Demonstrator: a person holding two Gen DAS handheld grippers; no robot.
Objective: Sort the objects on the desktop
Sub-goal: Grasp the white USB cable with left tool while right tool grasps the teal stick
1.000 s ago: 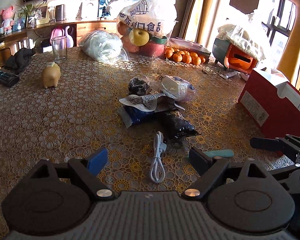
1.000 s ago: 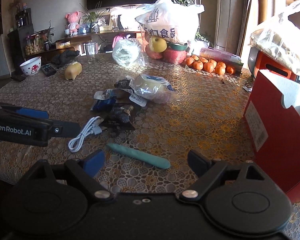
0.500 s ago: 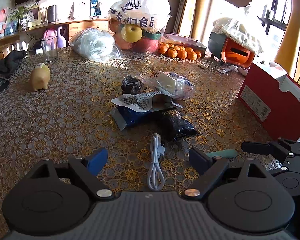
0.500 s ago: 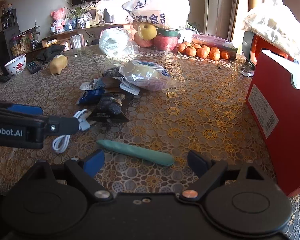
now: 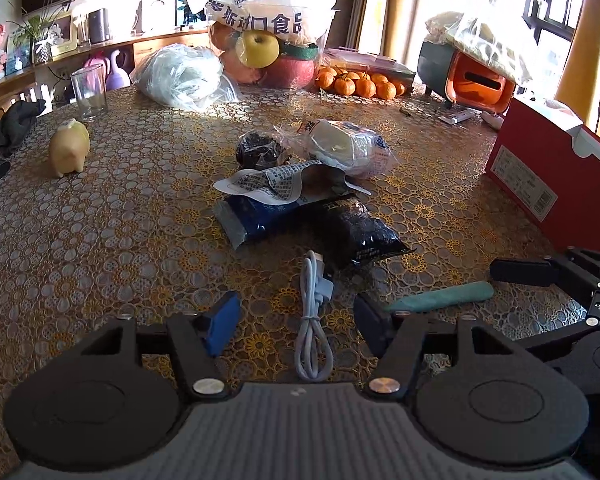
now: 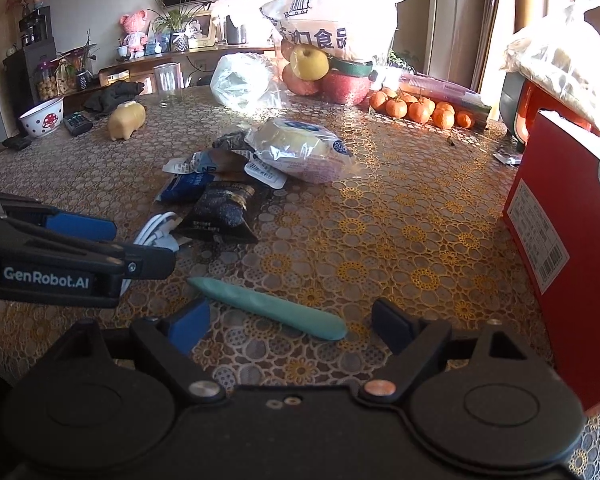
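Observation:
A white coiled USB cable [image 5: 312,320] lies on the patterned table between the fingers of my open, empty left gripper [image 5: 296,320]; it also shows in the right wrist view [image 6: 156,230]. A teal pen-like stick [image 6: 268,306] lies between the fingers of my open, empty right gripper [image 6: 292,324]; in the left wrist view the stick [image 5: 444,298] is to the right. Snack packets [image 5: 300,204] and a clear bread bag [image 5: 344,148] lie in a heap just beyond. The left gripper [image 6: 60,256] shows at the left of the right wrist view.
A red box [image 6: 572,240] stands at the right edge. At the back are a bag of fruit [image 5: 268,28], tangerines [image 5: 360,82], a clear plastic bag [image 5: 184,76], a glass [image 5: 88,94] and a yellow pig figure [image 5: 68,148]. A bowl [image 6: 42,116] stands far left.
Both grippers have moved forward and lower toward the table. The cable now lies between the left fingers and the teal stick between the right fingers. Nothing was taken hold of.

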